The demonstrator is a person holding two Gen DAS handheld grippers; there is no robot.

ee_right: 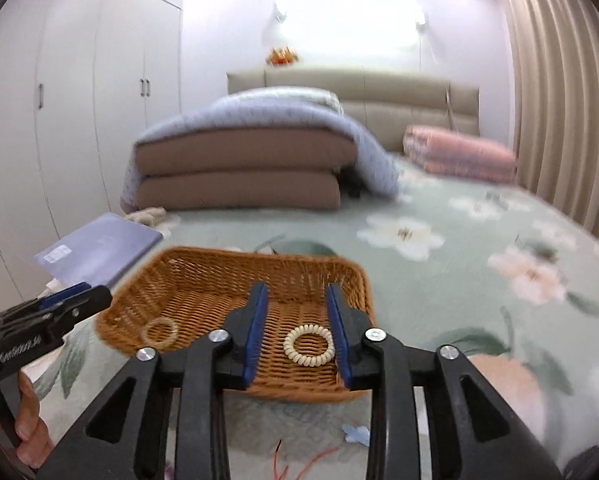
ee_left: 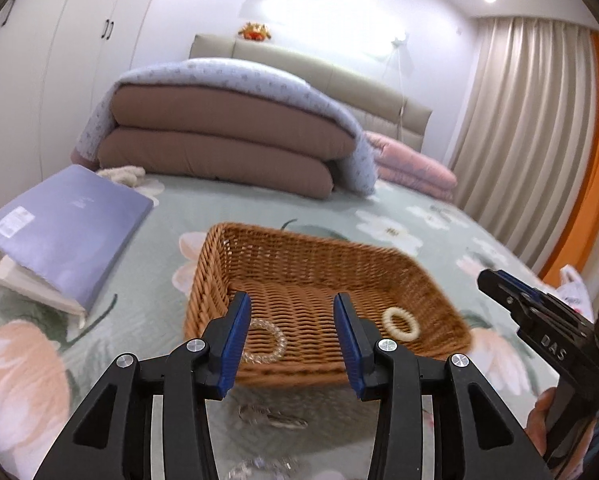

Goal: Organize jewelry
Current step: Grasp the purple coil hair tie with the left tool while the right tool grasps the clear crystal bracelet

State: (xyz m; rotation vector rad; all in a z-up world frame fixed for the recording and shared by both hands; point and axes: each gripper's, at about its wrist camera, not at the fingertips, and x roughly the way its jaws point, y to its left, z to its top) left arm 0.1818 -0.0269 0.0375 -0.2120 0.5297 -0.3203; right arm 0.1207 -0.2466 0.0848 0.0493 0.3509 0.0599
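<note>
A brown wicker basket sits on the flowered bedspread. Inside lie a cream coil hair tie and a clear beaded bracelet. My left gripper is open and empty over the basket's near edge, by the bracelet. My right gripper is open and empty, its fingers either side of the cream hair tie. Clear glittery jewelry lies on the bedspread in front of the basket, and a red string piece and a small blue piece lie below the right gripper.
A blue-grey box leans at the left of the basket. Folded brown and blue quilts and pink bedding lie further back. Curtains hang at the right, white wardrobes at the left.
</note>
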